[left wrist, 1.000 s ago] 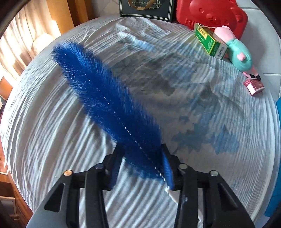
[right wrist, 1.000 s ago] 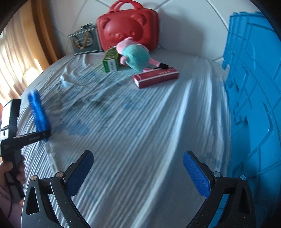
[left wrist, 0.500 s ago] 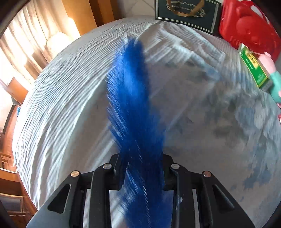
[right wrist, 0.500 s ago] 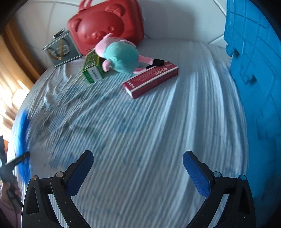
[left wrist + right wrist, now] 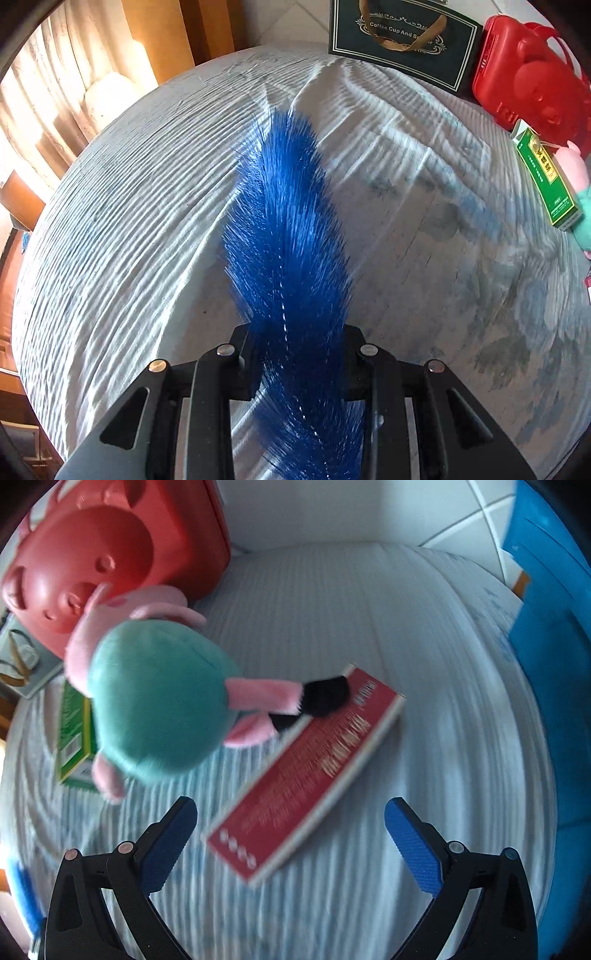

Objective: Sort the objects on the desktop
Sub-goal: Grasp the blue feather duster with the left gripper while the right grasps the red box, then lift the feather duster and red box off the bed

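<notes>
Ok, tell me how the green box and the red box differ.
The green box is short and stubby; the red box is long and flat. The green box is half hidden under the plush toy; the red box lies mostly exposed, only the toy's black foot on its far end. Both rest on the striped cloth.

Blue brush (image 5: 291, 236) between hand-held gripper (image 5: 297, 360) pads

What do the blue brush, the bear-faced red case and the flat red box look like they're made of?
Blue bristly brush: fine, glossy synthetic-looking bristles on a twisted wire core. Bear-faced red case: moulded plastic, smooth sheen. Flat red box: probably printed cardboard, sharp edges.
</notes>
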`<control>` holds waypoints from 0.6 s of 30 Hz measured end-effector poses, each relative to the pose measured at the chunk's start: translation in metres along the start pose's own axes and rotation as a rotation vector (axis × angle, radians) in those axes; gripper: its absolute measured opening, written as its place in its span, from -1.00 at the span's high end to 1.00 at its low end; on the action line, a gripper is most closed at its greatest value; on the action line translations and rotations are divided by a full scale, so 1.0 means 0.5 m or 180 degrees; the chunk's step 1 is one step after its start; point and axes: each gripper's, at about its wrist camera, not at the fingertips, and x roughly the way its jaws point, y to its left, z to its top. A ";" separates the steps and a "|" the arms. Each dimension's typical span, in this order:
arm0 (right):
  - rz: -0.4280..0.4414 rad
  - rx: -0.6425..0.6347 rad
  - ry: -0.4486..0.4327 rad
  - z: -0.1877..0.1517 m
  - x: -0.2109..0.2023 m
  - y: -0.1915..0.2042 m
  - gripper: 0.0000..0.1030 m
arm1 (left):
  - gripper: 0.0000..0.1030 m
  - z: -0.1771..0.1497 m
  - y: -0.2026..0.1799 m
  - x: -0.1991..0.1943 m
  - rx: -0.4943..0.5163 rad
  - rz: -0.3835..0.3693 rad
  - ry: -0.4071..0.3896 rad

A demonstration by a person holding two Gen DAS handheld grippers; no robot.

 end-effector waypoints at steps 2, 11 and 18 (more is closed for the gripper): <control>-0.0029 -0.0040 0.0065 -0.002 0.013 0.001 -0.43 | 0.44 0.001 0.001 -0.001 -0.0041 -0.0016 0.0020; -0.0077 -0.0536 0.0174 -0.129 -0.054 -0.047 0.12 | 0.53 -0.026 -0.017 -0.017 0.0145 -0.0014 0.0139; 0.0165 -0.0956 0.0449 -0.327 -0.123 -0.085 0.15 | 0.53 -0.116 -0.044 -0.056 0.0256 -0.0141 0.0284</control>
